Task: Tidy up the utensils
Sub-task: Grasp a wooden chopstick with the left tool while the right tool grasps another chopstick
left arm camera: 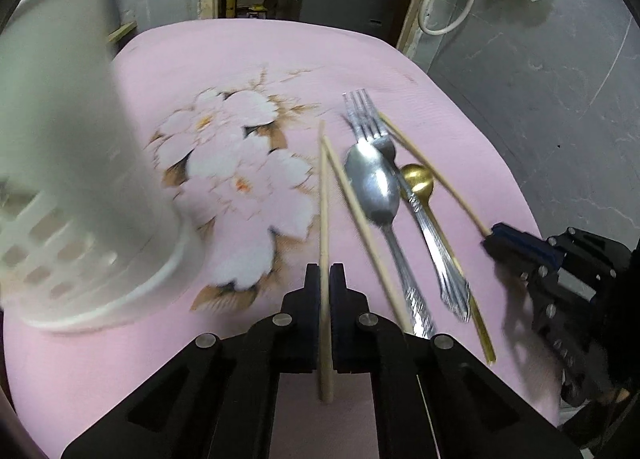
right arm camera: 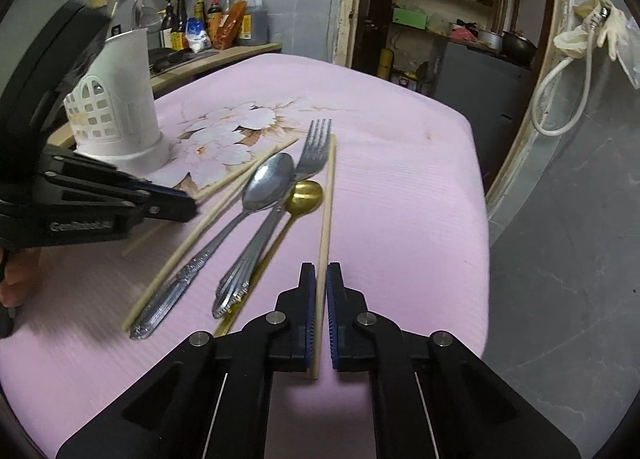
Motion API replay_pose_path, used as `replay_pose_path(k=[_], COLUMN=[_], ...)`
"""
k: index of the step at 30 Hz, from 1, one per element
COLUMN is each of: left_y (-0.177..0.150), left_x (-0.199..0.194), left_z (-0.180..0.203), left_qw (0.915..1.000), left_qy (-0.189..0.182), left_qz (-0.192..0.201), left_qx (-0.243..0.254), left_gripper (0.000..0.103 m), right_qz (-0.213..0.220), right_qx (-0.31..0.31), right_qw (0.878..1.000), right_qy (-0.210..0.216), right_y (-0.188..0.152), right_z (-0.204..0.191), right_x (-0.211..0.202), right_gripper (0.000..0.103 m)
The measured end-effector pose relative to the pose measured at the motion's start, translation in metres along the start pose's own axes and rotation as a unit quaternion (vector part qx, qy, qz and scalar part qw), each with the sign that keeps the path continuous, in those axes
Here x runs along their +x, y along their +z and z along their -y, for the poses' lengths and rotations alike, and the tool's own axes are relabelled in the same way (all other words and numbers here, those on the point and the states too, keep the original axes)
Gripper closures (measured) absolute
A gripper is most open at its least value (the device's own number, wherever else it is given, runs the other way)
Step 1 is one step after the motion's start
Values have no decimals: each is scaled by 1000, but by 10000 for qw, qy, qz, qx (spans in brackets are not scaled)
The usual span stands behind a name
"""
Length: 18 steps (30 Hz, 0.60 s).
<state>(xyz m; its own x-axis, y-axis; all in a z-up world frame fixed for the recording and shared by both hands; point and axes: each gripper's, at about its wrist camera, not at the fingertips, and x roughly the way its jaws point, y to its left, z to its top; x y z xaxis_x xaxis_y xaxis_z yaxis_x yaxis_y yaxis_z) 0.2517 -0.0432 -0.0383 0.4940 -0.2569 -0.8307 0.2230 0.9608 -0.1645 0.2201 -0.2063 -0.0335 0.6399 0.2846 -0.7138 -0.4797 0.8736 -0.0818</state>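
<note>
- Chopsticks, four pale wooden ones, lie on the pink table cover with white flowers (left arm camera: 248, 59), mixed in with the metal things.
- Left gripper (left arm camera: 325, 273), black with two fingers, is pinching the pale wooden chopstick on the left (left arm camera: 323, 195) near its low end.
- Right gripper (right arm camera: 321, 273), black with blue pads, is pinching the pale wooden chopstick on the right (right arm camera: 328, 195) near its low end too.
- Between those two sticks lie a big silver spoon (left arm camera: 374, 187), a silver fork (left arm camera: 362, 111) and a small gold spoon (left arm camera: 418, 179), close together.
- The fork's handle crosses over the gold spoon's thin handle, and the silver spoon's bowl lies right beside the fork.
- Two more pale chopsticks (right arm camera: 224, 199) lie beside the silver spoon, and the held left stick crosses near one of them.
- A tall white plastic utensil holder with small square holes (right arm camera: 120, 107) stands upright on the cover, to the left of the flowers, apart from the utensils.
- Brown sauce bottles (right arm camera: 208, 19) stand on a shelf far behind the holder.
- A white cable and pale gloves (right arm camera: 592, 31) hang on the grey wall to the right.
</note>
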Motion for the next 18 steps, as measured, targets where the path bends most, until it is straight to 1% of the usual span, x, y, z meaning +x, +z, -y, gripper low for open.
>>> replay_pose_path(k=[4, 7, 11, 14, 16, 18], left_y=[-17, -29, -30, -25, -20, -14], left_x=[-15, -27, -32, -28, -26, -23], left_z=[-11, -9, -3, -3, -2, 1], left_qw=[9998, 9999, 10000, 9999, 9998, 9998], left_qy=[-74, -58, 17, 2, 5, 41], left_qz=[-47, -67, -56, -113, -160, -168], left_qx=[-153, -52, 50, 47, 79, 137], left_gripper=[101, 101, 100, 99, 99, 97], right_qz=[-4, -34, -88, -124, -171, -239], right_qx=[151, 228, 313, 218, 167, 81], right_qw=[9999, 9997, 9994, 9996, 9996, 9995], right_qy=[-79, -24, 127, 119, 167, 192], right_y=[-7, -10, -4, 7, 13, 21], right_z=[11, 14, 18, 15, 15, 14], right_x=[-7, -12, -7, 2, 8, 15], right_gripper=[100, 100, 98, 93, 84, 82])
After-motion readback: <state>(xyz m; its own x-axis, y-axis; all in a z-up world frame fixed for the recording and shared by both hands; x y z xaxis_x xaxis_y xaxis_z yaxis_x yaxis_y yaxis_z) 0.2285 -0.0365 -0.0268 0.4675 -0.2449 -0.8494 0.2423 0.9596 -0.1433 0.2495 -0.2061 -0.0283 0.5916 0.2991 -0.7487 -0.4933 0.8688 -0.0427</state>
